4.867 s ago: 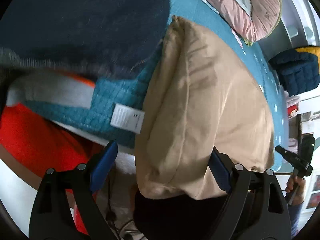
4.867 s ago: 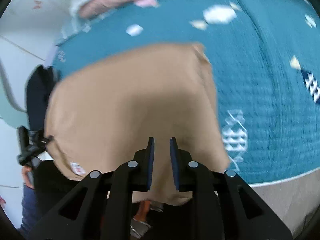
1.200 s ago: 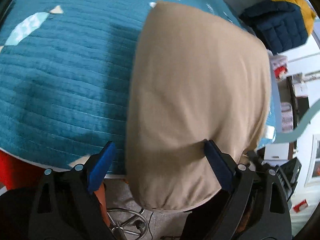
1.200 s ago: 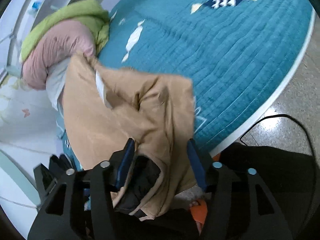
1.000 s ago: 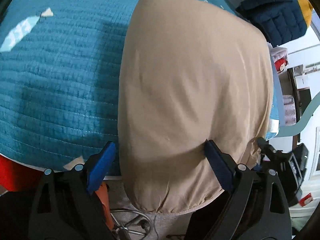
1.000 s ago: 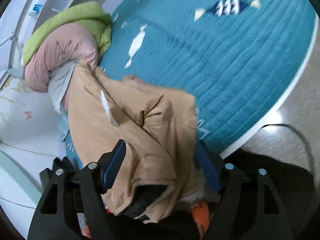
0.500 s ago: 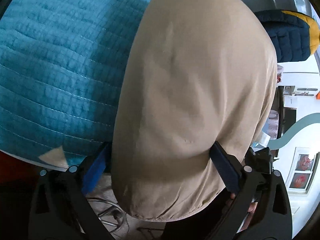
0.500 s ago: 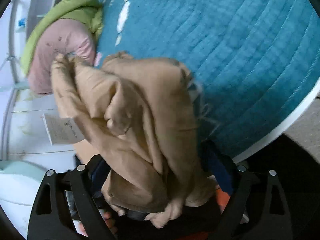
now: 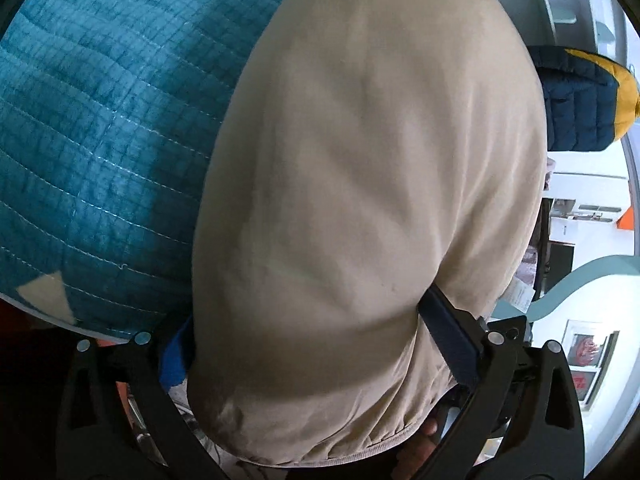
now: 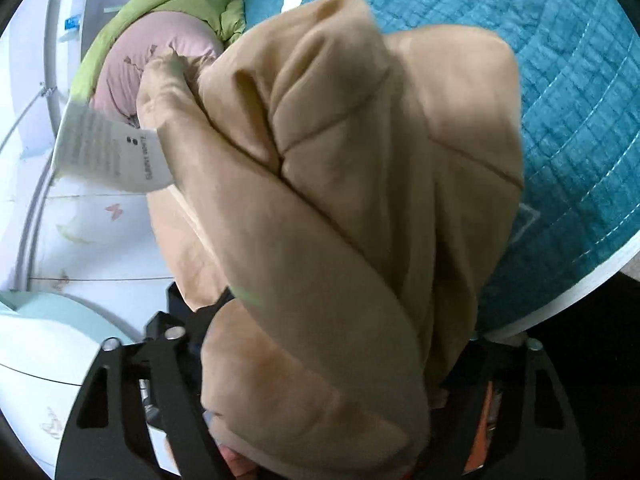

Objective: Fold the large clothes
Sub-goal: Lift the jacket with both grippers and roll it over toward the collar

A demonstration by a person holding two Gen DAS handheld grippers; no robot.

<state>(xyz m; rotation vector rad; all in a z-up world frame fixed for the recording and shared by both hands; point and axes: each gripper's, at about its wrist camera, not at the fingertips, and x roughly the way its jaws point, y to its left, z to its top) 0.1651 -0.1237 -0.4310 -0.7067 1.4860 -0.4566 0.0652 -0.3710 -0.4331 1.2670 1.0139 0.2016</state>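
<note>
A big tan garment (image 9: 360, 208) fills most of both views. It lies bunched over the edge of a bed with a teal quilt (image 9: 100, 128). The left tongs (image 9: 316, 344) are spread as wide as they go, and the smooth tan cloth bulges between the two blue pads (image 9: 452, 340). I cannot tell if the pads press on it. In the right wrist view the garment (image 10: 352, 208) is folded into thick lumps with a seam line across it. A white label (image 10: 108, 152) sticks out on its left side. The right tongs (image 10: 320, 360) are closing, with the cloth heaped between them and hiding the pads, so I cannot tell if they grip it. Behind the garment lie a pink pillow (image 10: 152, 64) and a green blanket (image 10: 168, 4). A dark blue and yellow puffy jacket (image 9: 580, 104) sits off to the right in the left view.
</note>
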